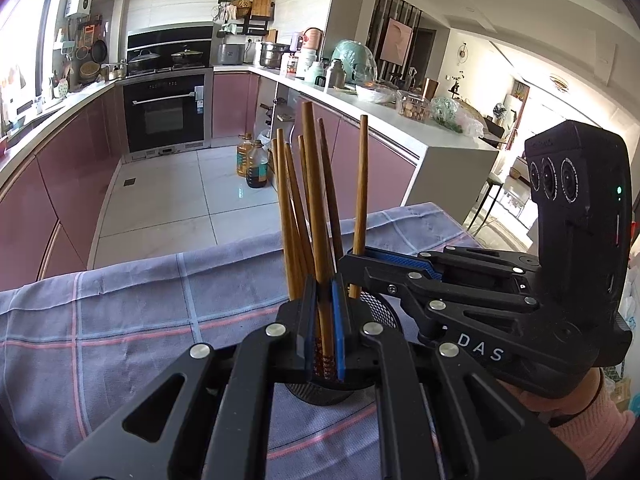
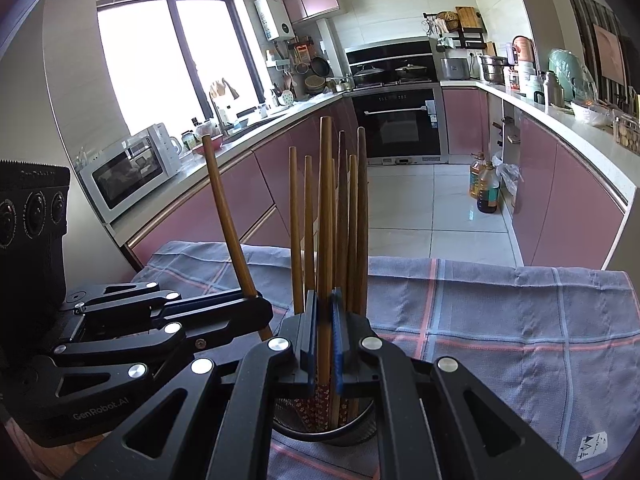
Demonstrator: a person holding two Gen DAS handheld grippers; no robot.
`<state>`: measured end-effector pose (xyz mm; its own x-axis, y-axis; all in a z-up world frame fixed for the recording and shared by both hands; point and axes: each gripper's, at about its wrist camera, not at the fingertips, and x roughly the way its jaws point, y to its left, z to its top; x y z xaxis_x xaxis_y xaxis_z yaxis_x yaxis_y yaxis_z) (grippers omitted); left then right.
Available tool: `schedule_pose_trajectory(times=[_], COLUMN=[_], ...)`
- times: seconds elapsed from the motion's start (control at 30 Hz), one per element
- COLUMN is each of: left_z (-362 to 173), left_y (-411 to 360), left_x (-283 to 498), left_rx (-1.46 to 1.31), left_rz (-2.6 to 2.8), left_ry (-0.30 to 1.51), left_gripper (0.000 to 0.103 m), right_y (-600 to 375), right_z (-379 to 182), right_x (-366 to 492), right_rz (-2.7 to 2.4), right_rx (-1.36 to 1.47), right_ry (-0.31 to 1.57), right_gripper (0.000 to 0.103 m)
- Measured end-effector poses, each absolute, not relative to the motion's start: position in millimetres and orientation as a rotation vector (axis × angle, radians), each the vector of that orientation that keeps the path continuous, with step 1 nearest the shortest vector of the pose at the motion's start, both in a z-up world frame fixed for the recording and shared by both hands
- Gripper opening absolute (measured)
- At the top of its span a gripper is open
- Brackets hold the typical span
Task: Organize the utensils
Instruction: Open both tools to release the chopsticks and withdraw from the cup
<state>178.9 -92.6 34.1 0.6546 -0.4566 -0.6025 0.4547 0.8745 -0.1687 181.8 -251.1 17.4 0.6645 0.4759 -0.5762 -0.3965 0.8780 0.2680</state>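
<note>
A black mesh holder [image 1: 386, 312] [image 2: 324, 436] stands on the checked cloth and contains several brown wooden chopsticks [image 1: 292, 216] [image 2: 352, 220], all upright. My left gripper [image 1: 323, 300] [image 2: 260, 308] is shut on one chopstick [image 1: 314, 184] [image 2: 226, 216] whose patterned lower end reaches into the holder. My right gripper [image 2: 324, 308] [image 1: 348, 264] is shut on another chopstick [image 2: 325, 200] [image 1: 362, 192], also standing over the holder. The two grippers sit close together above the rim, left one on the left side. The holder's base is mostly hidden behind the fingers.
A blue-grey checked cloth [image 1: 140, 320] [image 2: 500, 320] covers the table, whose far edge drops to a tiled kitchen floor. Oil bottles [image 1: 252, 164] [image 2: 486, 188] stand on the floor by pink cabinets. A hand in a pink sleeve [image 1: 580, 412] holds the right gripper.
</note>
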Motion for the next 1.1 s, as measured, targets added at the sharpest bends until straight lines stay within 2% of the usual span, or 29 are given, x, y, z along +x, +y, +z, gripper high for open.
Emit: schedule_pose_trajectory(times=[0.4, 0.5, 0.57, 0.6, 0.67, 0.8, 0.87, 0.97, 1.0, 1.07, 1.1], left_z=[21.0, 20.3, 21.2, 21.8, 22.7, 23.1, 23.0, 23.9, 24.0, 23.9, 24.4], left_y=[-93.4, -90.1, -85.6, -82.5, -76.0, -61.2, -53.4, -42.2, -38.6, -31.1, -27.5], left_x=[179.5, 174.0, 168.5, 165.4, 158.8, 143.8, 135.3, 121.7, 117.8, 108.2, 104.3], left_rx=[-0.001, -0.01, -0.021, -0.03, -0.036, -0.063, -0.07, -0.078, -0.083, -0.083, -0.079], left_rz=[-0.527, -0.521, -0.513, -0.507, -0.488, -0.445, -0.421, -0.377, -0.362, -0.327, -0.312], left_ry=[0.705, 0.693, 0.676, 0.669, 0.646, 0.612, 0.593, 0.56, 0.551, 0.522, 0.51], left_gripper=[0.008, 0.009, 0.016, 0.025, 0.027, 0.036, 0.042, 0.059, 0.067, 0.075, 0.085], right_y=[-255.1, -256.1, -256.8, -257.4, -258.6, -261.3, -261.3, -261.9, -261.5, -260.2, -259.9], right_z=[10.1, 8.2, 8.9, 9.3, 10.6, 11.9, 13.5, 13.4, 13.2, 12.8, 12.6], right_x=[180.2, 176.1, 172.3, 169.6, 164.4, 152.7, 146.3, 135.4, 132.1, 124.0, 119.7], right_rz=[0.499, 0.503, 0.505, 0.506, 0.504, 0.5, 0.489, 0.477, 0.472, 0.459, 0.456], right_rx=[0.172, 0.176, 0.175, 0.178, 0.179, 0.18, 0.172, 0.17, 0.165, 0.15, 0.147], right_ry=[0.704, 0.704, 0.699, 0.694, 0.682, 0.656, 0.634, 0.606, 0.598, 0.577, 0.564], right_gripper=[0.01, 0.013, 0.017, 0.019, 0.028, 0.037, 0.051, 0.067, 0.069, 0.08, 0.084])
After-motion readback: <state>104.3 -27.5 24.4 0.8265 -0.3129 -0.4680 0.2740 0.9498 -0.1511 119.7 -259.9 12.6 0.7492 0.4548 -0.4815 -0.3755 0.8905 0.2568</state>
